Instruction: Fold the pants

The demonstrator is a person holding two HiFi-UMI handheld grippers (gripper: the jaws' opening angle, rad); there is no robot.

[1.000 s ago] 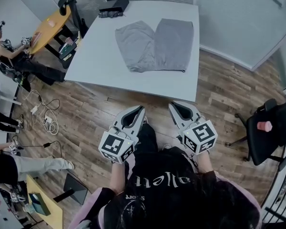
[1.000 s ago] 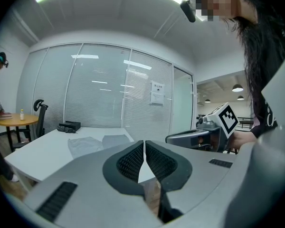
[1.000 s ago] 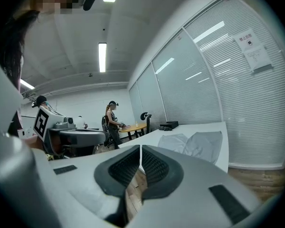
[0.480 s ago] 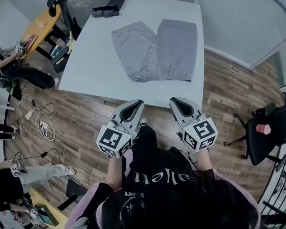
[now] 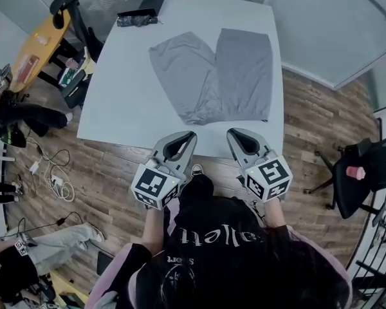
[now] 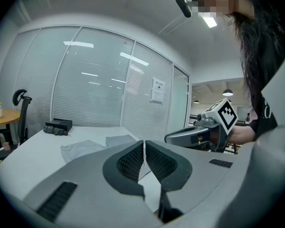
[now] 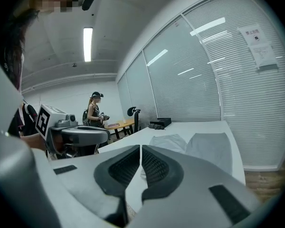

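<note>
Grey pants (image 5: 212,76) lie flat on the white table (image 5: 122,102), the two legs spread toward the far side and the waist toward the near edge. My left gripper (image 5: 188,134) and right gripper (image 5: 231,132) hover side by side at the table's near edge, short of the waist, both shut and empty. In the left gripper view the shut left gripper (image 6: 143,142) points at the pants (image 6: 83,149), with the right gripper (image 6: 199,134) alongside. From the right gripper view, the shut right gripper (image 7: 140,147) faces the pants (image 7: 206,146).
A black box (image 5: 143,4) and a dark bundle (image 5: 134,20) sit at the table's far left corner. A yellow round table (image 5: 32,50) and chairs stand left, a black office chair (image 5: 360,172) right. Cables (image 5: 51,172) lie on the wood floor. Other people sit at the left.
Both grippers have moved forward together from over the floor to the table's near edge, still shut. The pants have not moved on the table.
</note>
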